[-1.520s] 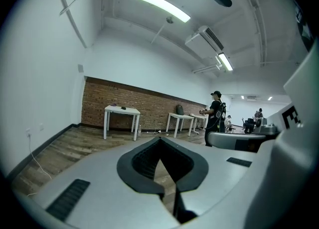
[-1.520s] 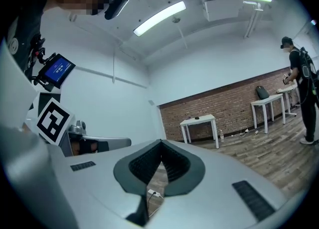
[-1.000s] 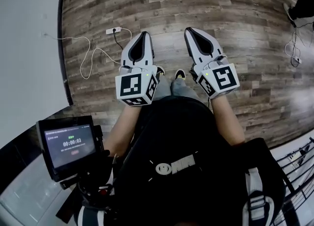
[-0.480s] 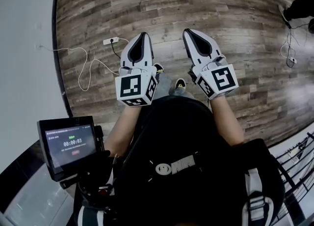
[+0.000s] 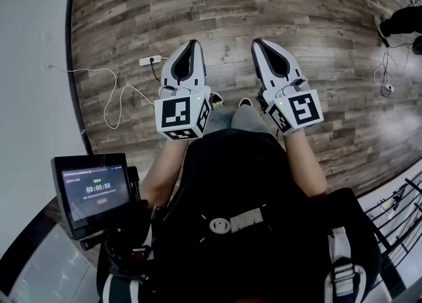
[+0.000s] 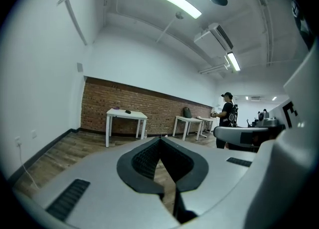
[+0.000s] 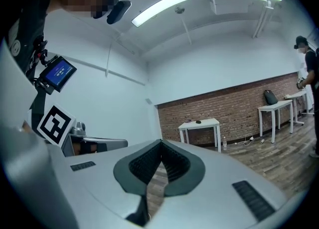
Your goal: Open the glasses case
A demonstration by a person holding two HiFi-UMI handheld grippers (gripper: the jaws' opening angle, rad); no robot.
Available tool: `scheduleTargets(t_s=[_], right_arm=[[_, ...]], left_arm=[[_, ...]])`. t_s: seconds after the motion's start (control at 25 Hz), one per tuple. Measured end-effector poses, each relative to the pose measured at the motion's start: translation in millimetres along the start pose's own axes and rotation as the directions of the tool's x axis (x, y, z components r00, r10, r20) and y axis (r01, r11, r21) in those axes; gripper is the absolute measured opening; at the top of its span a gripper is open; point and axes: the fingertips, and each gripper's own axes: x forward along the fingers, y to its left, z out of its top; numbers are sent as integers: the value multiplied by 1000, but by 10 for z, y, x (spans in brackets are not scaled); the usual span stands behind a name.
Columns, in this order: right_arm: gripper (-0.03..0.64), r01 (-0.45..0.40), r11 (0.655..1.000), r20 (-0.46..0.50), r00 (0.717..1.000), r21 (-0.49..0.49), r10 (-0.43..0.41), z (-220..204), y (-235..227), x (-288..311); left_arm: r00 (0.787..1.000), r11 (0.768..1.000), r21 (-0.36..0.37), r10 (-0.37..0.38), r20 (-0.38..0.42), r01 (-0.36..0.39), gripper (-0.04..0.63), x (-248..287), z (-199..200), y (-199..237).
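Overhead, head view only: wood floor (image 5: 264, 5). Gripper views only: brick wall (image 6: 124, 108), white table (image 6: 125, 116). Left gripper (image 5: 192, 43), right gripper (image 5: 256, 42): side by side, both clenched, empty. Screen (image 5: 94, 190) lower left, head view only. Dark item (image 6: 128, 111) on table, poss. the case, too small to confirm; well ahead of both grippers. Screen reads 00:00:03.
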Motion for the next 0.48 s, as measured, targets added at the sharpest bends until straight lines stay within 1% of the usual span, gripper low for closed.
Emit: scheduleTargets(t_s=[0.16, 0.48], right_arm=[[6, 8, 1000, 0, 1000, 0, -8, 20, -45, 68], [6, 0, 1000, 4, 1000, 31, 0, 10, -277, 328]], left_arm=[[1000, 1000, -4, -10, -4, 10, -2, 66, 7, 27], [1000, 1000, 23, -2, -10, 2, -2, 382, 72, 130]])
